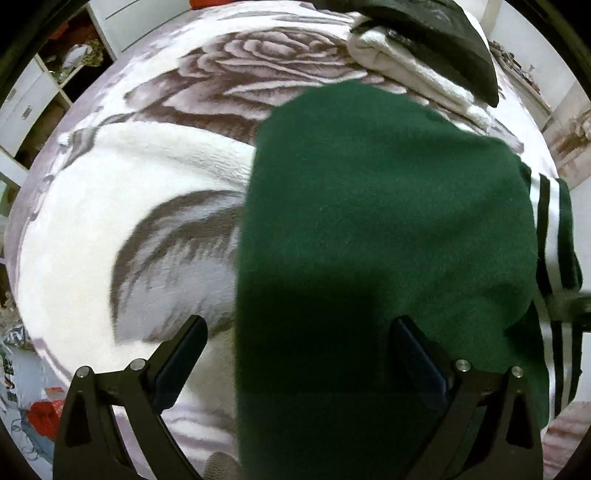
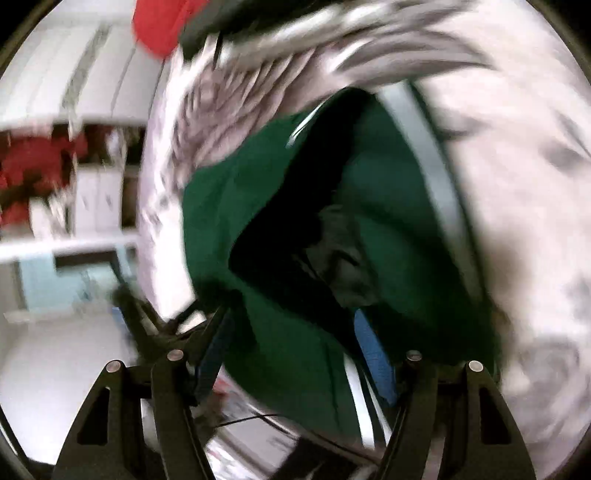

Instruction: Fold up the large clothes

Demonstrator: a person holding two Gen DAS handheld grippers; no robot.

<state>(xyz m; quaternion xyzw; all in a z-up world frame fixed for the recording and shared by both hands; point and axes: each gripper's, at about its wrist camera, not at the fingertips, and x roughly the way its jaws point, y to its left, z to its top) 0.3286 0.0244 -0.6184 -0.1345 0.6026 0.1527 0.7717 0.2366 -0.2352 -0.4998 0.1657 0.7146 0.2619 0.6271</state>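
Across the middle and right of the left wrist view I've got the green garment [image 1: 388, 221] lying fairly flat on the rose-print blanket [image 1: 147, 206] that covers the bed. Its white and dark striped trim [image 1: 550, 236] shows at the right edge. Left claw [image 1: 299, 365] hangs over it pointing steeply down, jaws spread wide. The left finger [image 1: 181, 365] sits over bare blanket just beside the garment's left edge, the right finger [image 1: 421, 365] over the green cloth, w/ nothing pinched between them. The claw's shadow falls on the garment's lower part.

Upper right of that view: a folded white item [image 1: 413, 70] w/ a dark folded item [image 1: 447, 40] on top, both on the blanket and apart from the green one. At far left, white shelving [image 1: 33, 103] w/ clutter, too small to make out.

Right wrist view is badly smeared by motion. Right claw [image 2: 295, 354] has its jaws apart, blue pads showing on the left finger [image 2: 214, 354] and the right finger [image 2: 376, 358]. A loose, bunched fold of the green garment [image 2: 258, 221] lies between and ahead of them, but I can't see the pads pressing on it, so I read that claw as open, not gripping. Striped trim [image 2: 432, 177] curves along the garment's right side in this view, w/ the blanket [image 2: 517, 184] beyond it. Something red [image 2: 159, 22] sits at top left; can't tell what it is
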